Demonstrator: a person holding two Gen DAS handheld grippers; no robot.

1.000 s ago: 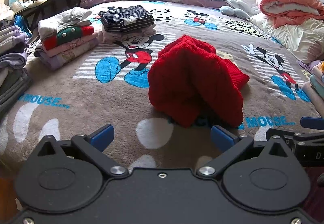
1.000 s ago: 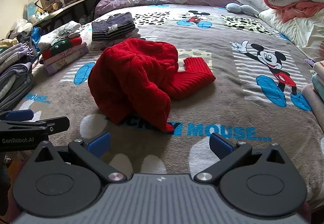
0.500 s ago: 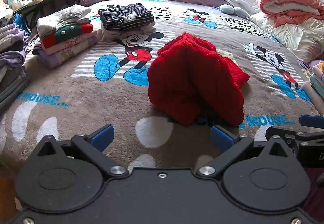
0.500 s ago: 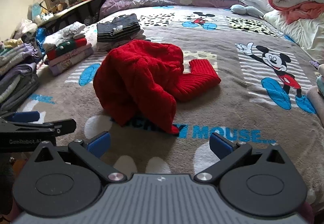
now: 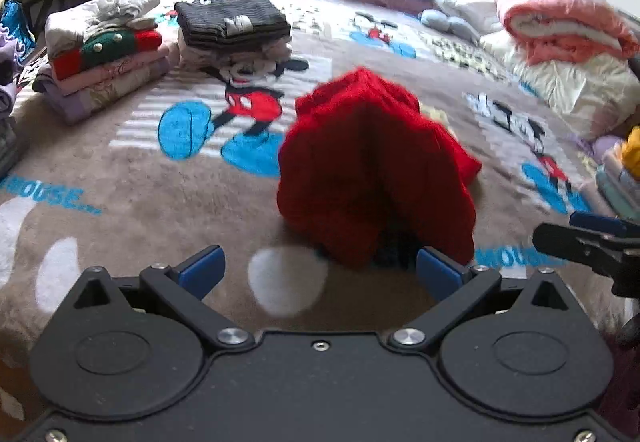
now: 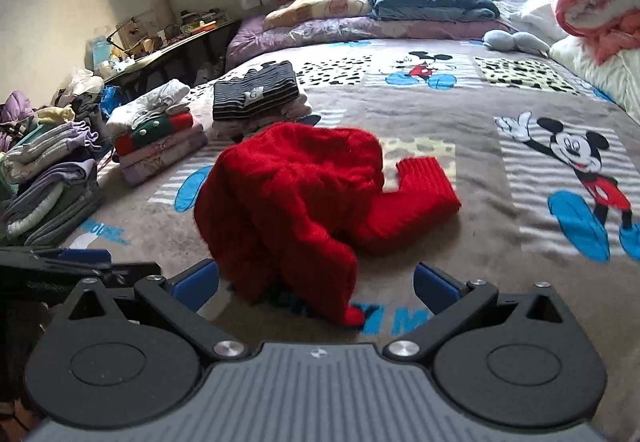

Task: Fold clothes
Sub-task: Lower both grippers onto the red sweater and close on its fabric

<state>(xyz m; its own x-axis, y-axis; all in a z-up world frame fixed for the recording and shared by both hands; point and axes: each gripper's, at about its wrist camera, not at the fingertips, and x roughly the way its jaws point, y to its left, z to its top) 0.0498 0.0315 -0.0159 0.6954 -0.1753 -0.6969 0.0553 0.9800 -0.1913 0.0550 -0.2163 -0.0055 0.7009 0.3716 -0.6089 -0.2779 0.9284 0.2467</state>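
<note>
A red knit sweater point(image 6: 296, 202) lies in a crumpled heap on the Mickey Mouse blanket point(image 6: 480, 178) near the foot of the bed, humped up in the middle with one ribbed sleeve point(image 6: 416, 194) flopped flat to the side. Both grippers hover low over the near edge of the blanket just short of the heap, the left gripper point(image 5: 318, 272) and the right gripper point(image 6: 316, 282) each with fingers spread wide and nothing between them. Judging by that, the step in hand is the approach to this sweater: it is the one garment here that is plainly not folded, while tidy stacks of folded clothes point(image 6: 160, 140) and a folded striped top point(image 6: 256, 94) sit further up the bed. The next move calls for finding two graspable edges, a hem or shoulders, so the heap can be lifted and spread flat; thick knit bunches easily, so a pinch on a single layer matters. The right wrist view shows the loose sleeve, the window and more folded piles point(image 6: 48, 178) off the bed's side; the left wrist view hides that sleeve behind the hump, is blurred, and instead shows the tent-like hollow point(image 5: 376, 178) under the sweater's near side and the right gripper's finger point(image 5: 592, 238) at its edge.
</note>
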